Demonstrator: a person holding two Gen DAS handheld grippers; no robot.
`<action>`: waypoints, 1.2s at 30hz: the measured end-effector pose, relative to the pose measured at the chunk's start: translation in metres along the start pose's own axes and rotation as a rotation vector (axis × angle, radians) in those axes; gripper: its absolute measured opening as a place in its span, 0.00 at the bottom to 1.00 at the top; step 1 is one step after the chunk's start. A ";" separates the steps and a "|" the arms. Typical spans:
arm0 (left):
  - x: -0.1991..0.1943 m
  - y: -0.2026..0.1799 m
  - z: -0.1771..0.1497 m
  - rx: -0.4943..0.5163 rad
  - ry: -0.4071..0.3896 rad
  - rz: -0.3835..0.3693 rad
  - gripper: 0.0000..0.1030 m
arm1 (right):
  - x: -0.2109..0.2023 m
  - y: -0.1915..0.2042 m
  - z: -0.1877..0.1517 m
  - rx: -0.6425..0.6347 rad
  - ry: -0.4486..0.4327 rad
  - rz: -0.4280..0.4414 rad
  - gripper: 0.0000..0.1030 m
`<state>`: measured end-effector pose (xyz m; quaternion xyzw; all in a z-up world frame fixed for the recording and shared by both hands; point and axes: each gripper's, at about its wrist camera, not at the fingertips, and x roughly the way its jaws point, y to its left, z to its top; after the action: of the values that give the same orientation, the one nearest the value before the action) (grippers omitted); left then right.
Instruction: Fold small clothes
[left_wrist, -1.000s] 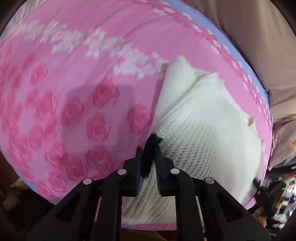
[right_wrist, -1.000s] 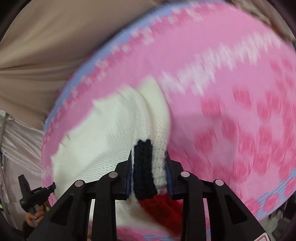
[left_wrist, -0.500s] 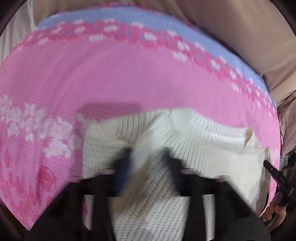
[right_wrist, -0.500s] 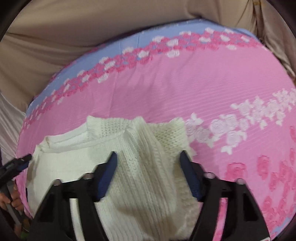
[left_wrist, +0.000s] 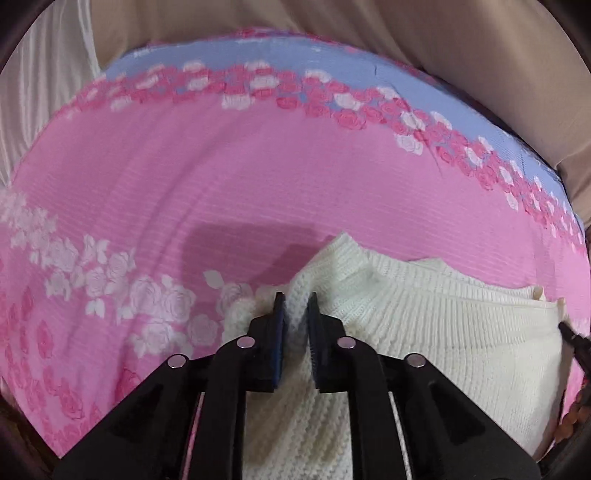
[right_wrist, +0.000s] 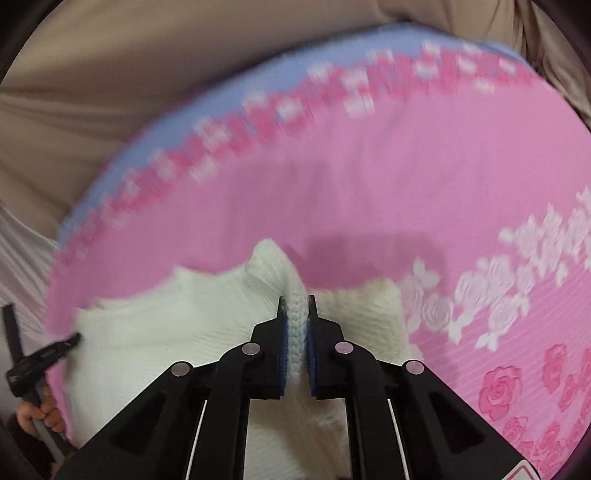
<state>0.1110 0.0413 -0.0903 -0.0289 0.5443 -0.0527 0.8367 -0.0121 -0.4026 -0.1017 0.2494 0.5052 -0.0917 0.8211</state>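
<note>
Pink rose bedspread (left_wrist: 258, 192) under a cream knit (left_wrist: 424, 332), left gripper (left_wrist: 294, 306) and right gripper (right_wrist: 296, 308) each with jaws clamped on a raised corner, right just closing.

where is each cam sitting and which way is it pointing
Left wrist: sits on the left tool, pointing steeply down at the cream sweater it pinches on the pink bedspread; the right tool's tip shows at the right edge.
Right wrist: on the right tool, also angled down, clamped on a sweater fold; the left tool and hand show at left.
Both share the sweater and bedspread.
</note>
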 end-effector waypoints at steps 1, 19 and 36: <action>-0.008 0.001 -0.002 -0.015 0.003 -0.014 0.14 | -0.008 -0.002 -0.002 0.034 -0.030 0.008 0.14; -0.051 0.019 -0.105 0.000 0.148 -0.089 0.10 | -0.042 0.047 -0.136 -0.199 0.123 0.020 0.00; -0.023 -0.014 -0.017 0.018 0.032 0.025 0.42 | -0.013 0.023 -0.026 -0.095 -0.008 -0.158 0.54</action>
<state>0.0850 0.0305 -0.0746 -0.0136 0.5576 -0.0475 0.8286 -0.0297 -0.3713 -0.0923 0.1694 0.5238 -0.1331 0.8241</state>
